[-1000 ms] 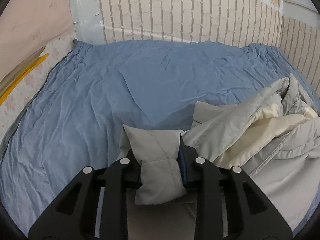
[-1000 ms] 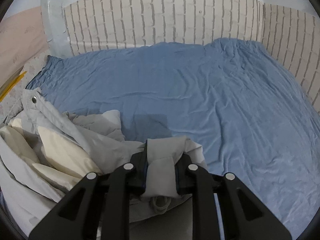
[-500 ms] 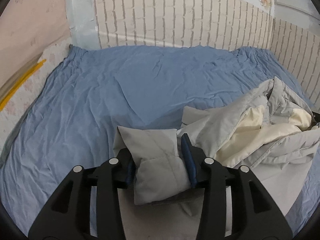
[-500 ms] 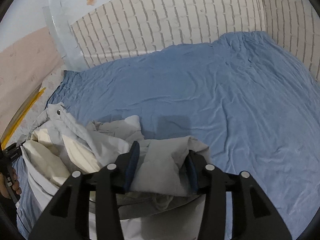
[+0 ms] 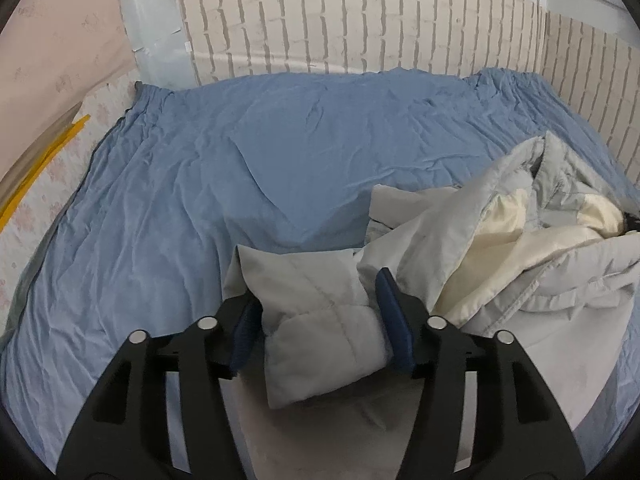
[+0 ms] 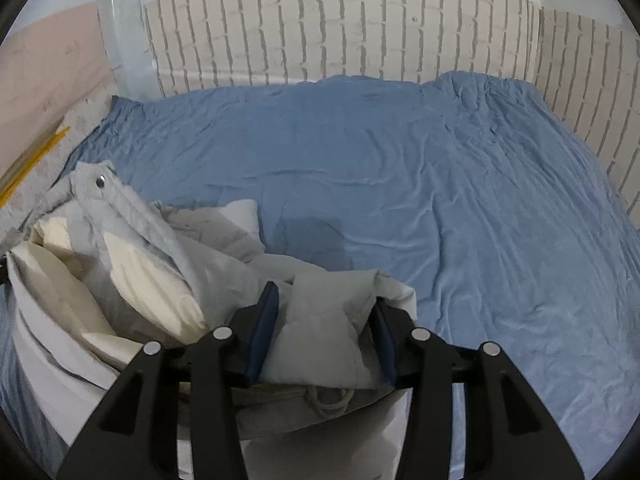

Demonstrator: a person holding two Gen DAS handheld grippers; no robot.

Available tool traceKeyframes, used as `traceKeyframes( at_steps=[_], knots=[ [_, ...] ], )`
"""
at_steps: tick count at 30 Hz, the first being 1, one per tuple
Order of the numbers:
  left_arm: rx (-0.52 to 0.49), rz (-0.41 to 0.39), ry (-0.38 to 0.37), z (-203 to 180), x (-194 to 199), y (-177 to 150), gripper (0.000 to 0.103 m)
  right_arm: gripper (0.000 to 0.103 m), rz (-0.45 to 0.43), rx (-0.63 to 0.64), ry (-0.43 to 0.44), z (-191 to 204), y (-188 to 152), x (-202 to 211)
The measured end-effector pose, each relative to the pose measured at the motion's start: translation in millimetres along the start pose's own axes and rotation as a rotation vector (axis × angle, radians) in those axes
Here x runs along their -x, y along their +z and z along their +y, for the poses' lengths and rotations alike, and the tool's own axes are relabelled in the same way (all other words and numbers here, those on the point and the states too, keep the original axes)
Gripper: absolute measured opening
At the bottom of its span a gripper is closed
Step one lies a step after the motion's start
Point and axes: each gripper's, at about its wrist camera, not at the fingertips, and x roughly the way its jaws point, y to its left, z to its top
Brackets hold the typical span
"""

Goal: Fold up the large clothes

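Note:
A crumpled light-grey padded jacket (image 5: pixel 520 248) with cream lining lies on the near part of the blue bedsheet (image 5: pixel 240 160). In the left wrist view a grey padded fold (image 5: pixel 320 320) sits between the jaws of my left gripper (image 5: pixel 316 300), which are opening, and the blue pads (image 5: pixel 390 320) stand off the cloth. In the right wrist view the jacket (image 6: pixel 140 248) is heaped at the left. Another grey fold (image 6: pixel 328 332) lies loose between the parted jaws of my right gripper (image 6: pixel 325 300), with a drawcord loop below it.
A brick-pattern wall (image 6: pixel 340 40) runs behind the bed and along its right side. The blue sheet (image 6: pixel 440 180) stretches wrinkled beyond the jacket. At the left are a floral mattress edge (image 5: pixel 52 168) and a yellow strip (image 5: pixel 40 172).
Both grippers were clamped on grey jacket folds a second ago. Their jaws have since spread and the folds now lie loose between them. The left view sits slightly higher.

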Motion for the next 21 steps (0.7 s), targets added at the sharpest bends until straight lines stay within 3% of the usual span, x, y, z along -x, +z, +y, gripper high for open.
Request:
traceKeyframes(
  at_steps=[2,3,7,9,10,13,17,21],
  knots=[
    [0.015,0.0,-0.015,2,2,1,0.065,0.045,0.017,-0.022,-0.001,-2,1,-6],
    [0.024,0.01,-0.017,5,3,0,0.075,0.046,0.02,-0.035,0.004,-4,1,-6],
    [0.017,0.005,0.029,10,17,1,0.096,0.055,0.017,-0.159,0.061,-15,7,5],
    [-0.008,-0.041,0.061,12,30,3,0.098,0.094,-0.01,-0.273,0.162,-28,12,17],
    [-0.015,-0.05,0.085,14,33,4,0.098,0.099,-0.029,-0.313,0.182,-33,14,23],
    [0.011,-0.054,0.086,23,44,7,0.099,0.099,-0.084,-0.347,0.214,-41,21,47],
    [0.043,-0.061,0.061,38,56,-5,0.1,0.101,-0.159,-0.198,0.066,-38,17,70],
    [0.041,-0.025,0.047,51,49,-25,0.1,0.101,-0.084,-0.001,-0.078,-34,-7,51]
  ],
)
